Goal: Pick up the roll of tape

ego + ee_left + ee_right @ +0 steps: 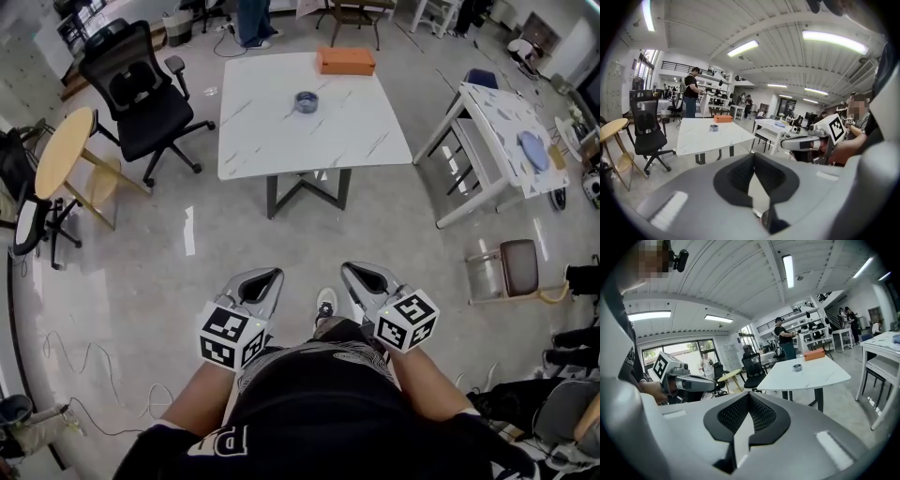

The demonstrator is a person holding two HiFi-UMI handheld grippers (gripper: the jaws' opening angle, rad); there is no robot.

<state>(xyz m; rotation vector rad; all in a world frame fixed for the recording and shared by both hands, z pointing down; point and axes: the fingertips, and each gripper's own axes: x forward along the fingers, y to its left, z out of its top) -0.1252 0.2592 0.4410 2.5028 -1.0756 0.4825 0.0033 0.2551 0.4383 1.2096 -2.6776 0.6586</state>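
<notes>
Well ahead of both jaws, across bare glossy floor (187, 272), stands the white marble table (281, 141). You hold the left gripper (272, 277) and right gripper (351, 271) at your waist, each with jaws pressed together on nothing. The orange box (345, 61) sits at the table's far edge. The roll of tape (306, 101) lies flat mid-table, straight ahead and far beyond reach, with neither hand clearly nearer.
</notes>
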